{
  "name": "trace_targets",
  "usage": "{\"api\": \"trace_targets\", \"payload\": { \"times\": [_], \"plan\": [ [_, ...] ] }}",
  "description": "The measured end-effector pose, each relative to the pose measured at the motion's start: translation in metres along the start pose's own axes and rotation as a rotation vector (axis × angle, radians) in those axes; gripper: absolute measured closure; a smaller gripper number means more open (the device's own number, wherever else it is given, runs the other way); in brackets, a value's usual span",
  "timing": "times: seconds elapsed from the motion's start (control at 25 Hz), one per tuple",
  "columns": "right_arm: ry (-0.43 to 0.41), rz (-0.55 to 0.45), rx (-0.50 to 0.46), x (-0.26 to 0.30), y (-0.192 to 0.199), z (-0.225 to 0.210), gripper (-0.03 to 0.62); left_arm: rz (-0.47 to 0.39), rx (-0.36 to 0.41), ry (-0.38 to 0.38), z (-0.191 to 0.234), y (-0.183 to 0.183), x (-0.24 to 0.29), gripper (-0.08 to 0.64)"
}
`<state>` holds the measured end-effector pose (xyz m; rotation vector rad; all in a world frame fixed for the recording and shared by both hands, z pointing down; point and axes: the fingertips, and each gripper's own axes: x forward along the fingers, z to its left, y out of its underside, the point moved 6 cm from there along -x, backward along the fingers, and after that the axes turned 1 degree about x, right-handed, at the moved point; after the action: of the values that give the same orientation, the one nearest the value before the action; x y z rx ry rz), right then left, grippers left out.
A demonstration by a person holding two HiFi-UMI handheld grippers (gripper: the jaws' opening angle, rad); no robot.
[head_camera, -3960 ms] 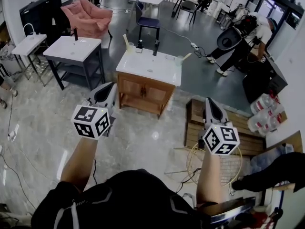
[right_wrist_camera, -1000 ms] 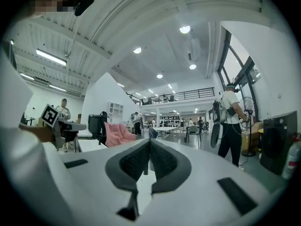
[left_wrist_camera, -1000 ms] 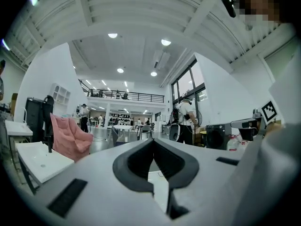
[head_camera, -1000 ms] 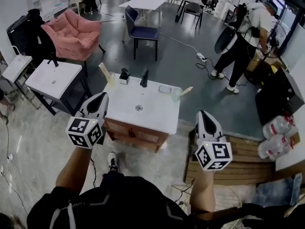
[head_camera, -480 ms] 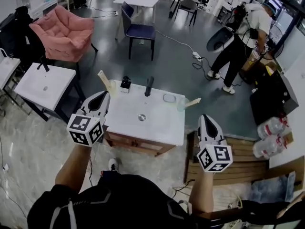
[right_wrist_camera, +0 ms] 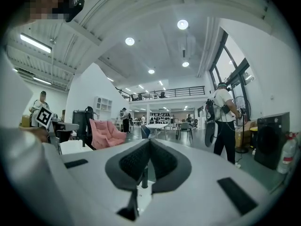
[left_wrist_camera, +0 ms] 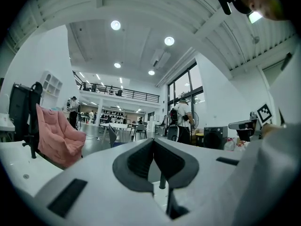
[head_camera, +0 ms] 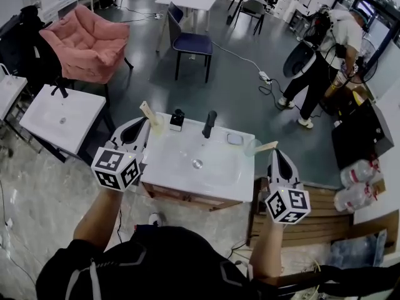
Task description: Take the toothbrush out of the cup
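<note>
A white sink counter (head_camera: 181, 167) on a wooden cabinet stands just in front of me. At its back left corner a clear cup (head_camera: 156, 125) holds a tan toothbrush (head_camera: 147, 112) that leans left. A second clear cup (head_camera: 252, 147) at the right edge holds another tan toothbrush (head_camera: 267, 145) that points right. My left gripper (head_camera: 139, 127) is shut and empty, level, its tip close beside the left cup. My right gripper (head_camera: 277, 154) is shut and empty, near the right cup. The left gripper (left_wrist_camera: 153, 142) and right gripper (right_wrist_camera: 149, 144) show their jaws together in their own views.
A black faucet (head_camera: 209, 123), a small black dispenser (head_camera: 177, 119) and a soap dish (head_camera: 235, 139) line the counter's back edge. Another sink stand (head_camera: 59, 117) is at left, a pink armchair (head_camera: 87, 39) and blue chair (head_camera: 190, 42) behind. A person (head_camera: 325, 49) works at right, by a wooden pallet (head_camera: 325, 205).
I have walked up to the sink counter, which now lies nearer and lower in the head view. Both grippers came forward with me to the counter's corners and stayed shut.
</note>
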<state>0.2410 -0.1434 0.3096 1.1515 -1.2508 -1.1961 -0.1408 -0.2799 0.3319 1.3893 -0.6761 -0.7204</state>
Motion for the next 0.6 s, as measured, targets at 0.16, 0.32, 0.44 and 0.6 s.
{"api": "trace_targets", "payload": {
  "times": [0.16,0.32,0.44,0.6],
  "plan": [
    [0.019,-0.003,0.001,0.019,-0.003,0.009,0.588,0.017,0.007,0.030,0.019,0.004,0.009,0.555],
    [0.033,-0.004,-0.004,0.037,-0.005,0.018,0.588,0.013,-0.014,-0.010,0.044,0.011,0.016,0.555],
    [0.051,-0.005,0.003,0.050,-0.005,0.025,0.588,0.014,-0.012,-0.036,0.065,0.014,0.019,0.555],
    [0.071,0.003,0.002,0.068,-0.003,0.035,0.588,0.031,-0.022,0.004,0.087,0.023,0.028,0.555]
  ]
}}
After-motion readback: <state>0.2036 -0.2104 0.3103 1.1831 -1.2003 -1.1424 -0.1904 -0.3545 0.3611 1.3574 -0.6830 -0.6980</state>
